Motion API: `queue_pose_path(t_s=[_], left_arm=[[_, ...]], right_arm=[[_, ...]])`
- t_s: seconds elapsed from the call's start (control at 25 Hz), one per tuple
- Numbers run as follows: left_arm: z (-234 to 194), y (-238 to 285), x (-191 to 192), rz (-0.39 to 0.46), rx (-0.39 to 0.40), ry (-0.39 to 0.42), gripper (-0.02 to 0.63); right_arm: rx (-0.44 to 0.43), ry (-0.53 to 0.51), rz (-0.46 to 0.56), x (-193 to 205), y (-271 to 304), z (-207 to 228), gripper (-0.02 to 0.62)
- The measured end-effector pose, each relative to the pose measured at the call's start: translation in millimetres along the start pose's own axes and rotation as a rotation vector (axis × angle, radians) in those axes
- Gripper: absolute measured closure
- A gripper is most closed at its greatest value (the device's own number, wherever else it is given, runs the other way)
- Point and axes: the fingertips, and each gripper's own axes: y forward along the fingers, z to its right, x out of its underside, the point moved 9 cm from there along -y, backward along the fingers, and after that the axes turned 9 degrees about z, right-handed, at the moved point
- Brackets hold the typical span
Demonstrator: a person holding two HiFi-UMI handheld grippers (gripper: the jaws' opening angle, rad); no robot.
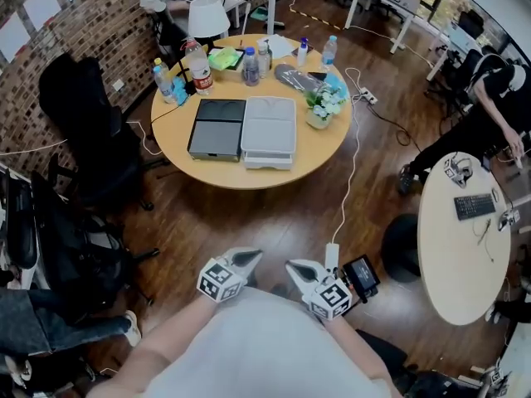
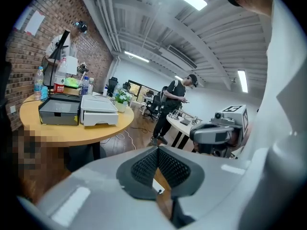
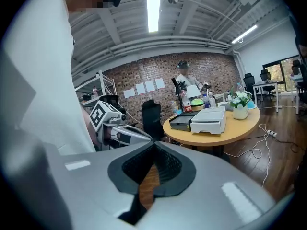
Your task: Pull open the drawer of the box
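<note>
Both grippers low near the torso, well apart from the round wooden desk (image 1: 249,175). Left gripper (image 1: 251,258) jaws pressed together, nothing between. Right gripper (image 1: 293,266) jaws fully closed too, empty. Tips pointed toward each other, small gap between. On desk: dark grey box (image 1: 217,127) and white box (image 1: 268,129) side by side, fronts facing this way, untouched. Behind boxes: water bottles (image 1: 197,66), white lampshade (image 1: 207,16), potted flowers (image 1: 322,106) just right of white box. Black office chair (image 1: 87,127) left of desk.
</note>
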Motion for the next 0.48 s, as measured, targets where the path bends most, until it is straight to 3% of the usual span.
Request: queue_pose_path(t_s=[0.48], left_arm=[[-90.0,3.8,-34.9,0.045,0.049,-0.006,0.601]], right_arm=[[0.068,-0.128,-0.015,-49.8,82.0,44.9,0.589]])
